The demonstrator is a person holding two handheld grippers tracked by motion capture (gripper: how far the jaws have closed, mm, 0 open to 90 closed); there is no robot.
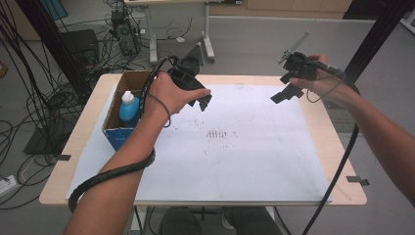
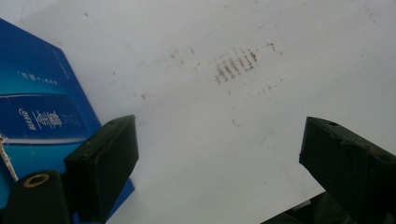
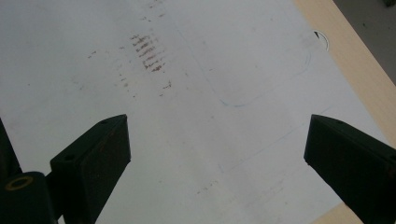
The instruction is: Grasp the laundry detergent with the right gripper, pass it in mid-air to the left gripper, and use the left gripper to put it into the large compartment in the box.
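both my claws hung above the worktop (image 1: 342, 147) with nothing in them. my left claw (image 1: 204, 102) was held over the far left part of the white sheet (image 1: 235, 161), just beside the cardboard box (image 1: 117, 132), and its jaws stood wide apart with bare paper between them. my right claw (image 1: 280, 95) was up over the far right part of the sheet, its jaws spread just as wide and holding nothing either. from the left claw's own view the blue printed side of the box (image 2: 32, 116) sat right next to one jaw.

the thing nearest my left hand was the blue bottle with a white cap (image 1: 129, 106), standing upright inside the box at the sheet's left edge. the middle of the sheet carried only a patch of brownish smudge marks (image 1: 218, 133).

i judged this to be the very start: nothing had been lifted out, and both hands were poised rather than working. the next move, as i read it, called for swinging the left claw back over the open top of the box, dropping down around the bottle's neck or body with the jaws kept wide, and closing only once the bottle sat squarely between the pads. the box wall was close, so the approach needed to come from straight above.
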